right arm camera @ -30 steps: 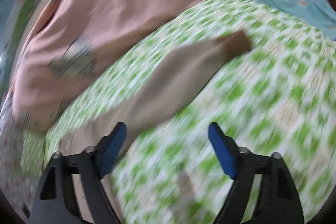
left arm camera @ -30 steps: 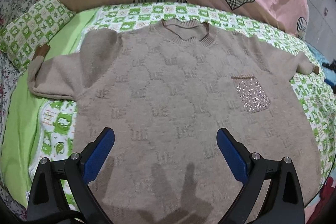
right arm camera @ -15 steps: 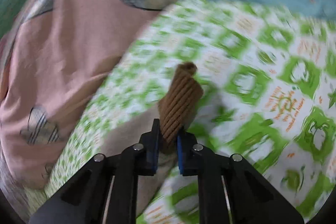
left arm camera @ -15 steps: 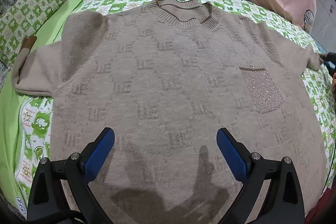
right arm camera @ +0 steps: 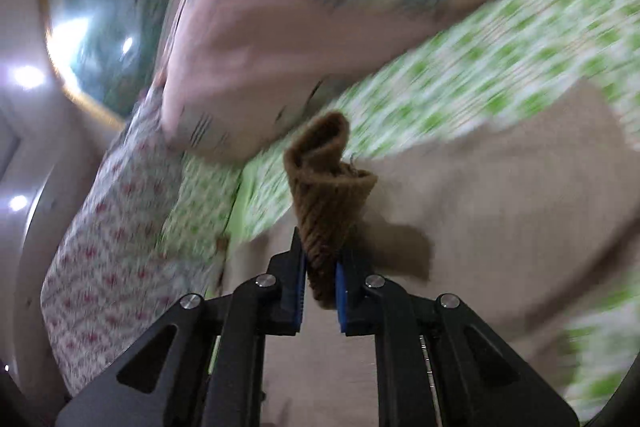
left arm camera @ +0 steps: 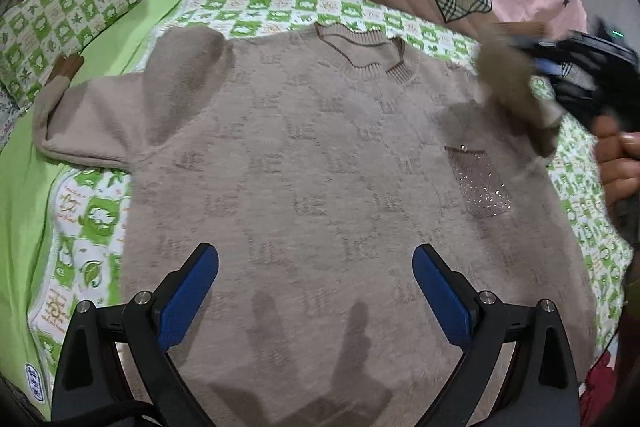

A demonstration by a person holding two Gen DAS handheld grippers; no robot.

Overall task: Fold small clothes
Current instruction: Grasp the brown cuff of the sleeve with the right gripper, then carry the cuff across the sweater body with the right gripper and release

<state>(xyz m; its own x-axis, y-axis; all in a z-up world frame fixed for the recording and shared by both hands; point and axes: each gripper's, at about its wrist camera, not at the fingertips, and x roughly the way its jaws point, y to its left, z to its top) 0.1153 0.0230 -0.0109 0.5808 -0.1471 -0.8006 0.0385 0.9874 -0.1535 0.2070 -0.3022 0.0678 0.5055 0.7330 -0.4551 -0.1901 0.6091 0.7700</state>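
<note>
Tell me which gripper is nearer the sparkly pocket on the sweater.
Right. The right gripper, shut on the sleeve cuff, is lifted just above and beside the pocket. The left gripper hovers open over the sweater's lower middle, farther away.

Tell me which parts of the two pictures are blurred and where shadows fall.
Left wrist view: the sweater is mostly sharp, the right tool and the lifted sleeve are smeared by motion, and the left tool throws its shadow low on the knit. Right wrist view: the bedding is streaked, while the brown cuff in the tool stays clear and shadows the sweater.
</note>
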